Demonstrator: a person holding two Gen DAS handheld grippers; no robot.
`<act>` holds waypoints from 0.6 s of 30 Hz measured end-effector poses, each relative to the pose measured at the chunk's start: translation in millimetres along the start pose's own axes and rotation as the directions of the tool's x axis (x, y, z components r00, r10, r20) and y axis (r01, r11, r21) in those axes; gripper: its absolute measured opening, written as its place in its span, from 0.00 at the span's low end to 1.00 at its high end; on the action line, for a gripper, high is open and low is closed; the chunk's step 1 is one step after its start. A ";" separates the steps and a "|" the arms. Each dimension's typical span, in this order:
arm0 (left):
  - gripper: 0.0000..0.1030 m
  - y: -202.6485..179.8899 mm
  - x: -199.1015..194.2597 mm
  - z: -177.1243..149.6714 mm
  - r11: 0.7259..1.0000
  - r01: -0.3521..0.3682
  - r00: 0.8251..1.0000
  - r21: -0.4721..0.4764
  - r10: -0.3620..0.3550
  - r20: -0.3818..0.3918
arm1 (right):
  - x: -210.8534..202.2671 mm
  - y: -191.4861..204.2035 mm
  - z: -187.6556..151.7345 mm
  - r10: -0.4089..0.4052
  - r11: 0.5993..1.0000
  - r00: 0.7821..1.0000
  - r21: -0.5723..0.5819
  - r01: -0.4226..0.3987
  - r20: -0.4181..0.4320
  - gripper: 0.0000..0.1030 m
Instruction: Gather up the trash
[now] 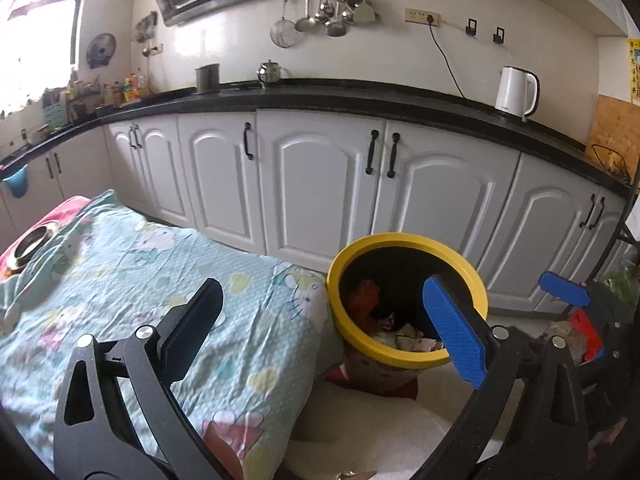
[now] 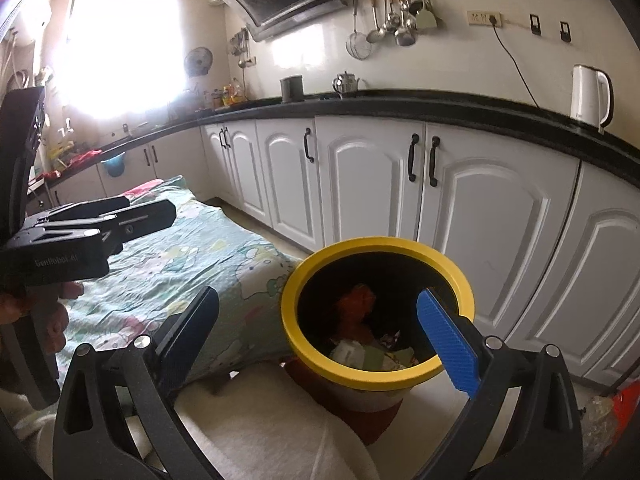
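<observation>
Left tool (image 1: 324, 320) spread wide, nothing between its fingers, hanging above the near edge of a cloth-covered surface (image 1: 132, 280) and the yellow-rimmed bin (image 1: 404, 240) just beside it. Right tool (image 2: 324, 324) likewise released and empty, poised over the same bin (image 2: 376, 246), its blue pad (image 2: 448, 344) crossing the rim on the right side. Inside the bin: trash (image 2: 360, 352) in a loose heap, pale paper and wrappers at the bottom, an orange-red scrap (image 2: 356, 300) against the dark far wall. Same heap partly seen from the left view (image 1: 404, 334). Bin standing on the floor, touching or nearly touching the hanging edge of the patterned cloth. Metal bowl (image 1: 30, 244) at the far corner of the cloth, well apart from the bin. Behind, white cabinets (image 1: 320, 184) under a black counter, white kettle (image 1: 516, 90) upon it, ladles (image 1: 332, 4) hung on the wall. At the left edge of the right view, the other tool's black body with a hand (image 2: 44, 312) gripping it.
</observation>
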State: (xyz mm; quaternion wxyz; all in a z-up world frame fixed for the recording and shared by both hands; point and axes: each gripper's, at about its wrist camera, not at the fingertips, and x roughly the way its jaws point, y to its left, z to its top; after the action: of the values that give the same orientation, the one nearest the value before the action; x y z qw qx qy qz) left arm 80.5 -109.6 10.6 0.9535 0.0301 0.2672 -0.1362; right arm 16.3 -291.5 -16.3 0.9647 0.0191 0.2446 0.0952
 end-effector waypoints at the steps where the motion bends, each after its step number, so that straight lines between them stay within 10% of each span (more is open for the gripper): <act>1: 0.89 -0.7 -3.3 -4.1 1.000 -0.006 1.000 0.005 0.006 0.012 | -2.1 1.4 -1.8 -0.006 1.000 1.000 -0.004 0.006 0.015 0.94; 18: 0.89 8.3 -40.1 -36.5 0.995 -0.082 0.986 -0.048 0.088 0.143 | -32.7 12.9 -23.8 -0.098 0.995 0.953 0.012 0.099 0.288 0.94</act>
State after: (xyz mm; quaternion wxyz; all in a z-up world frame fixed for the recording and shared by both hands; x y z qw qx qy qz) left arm 31.6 -87.0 0.0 0.9758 0.0114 0.1982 -0.0915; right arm -25.5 -285.3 -20.8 0.9936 0.0192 0.1020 0.0436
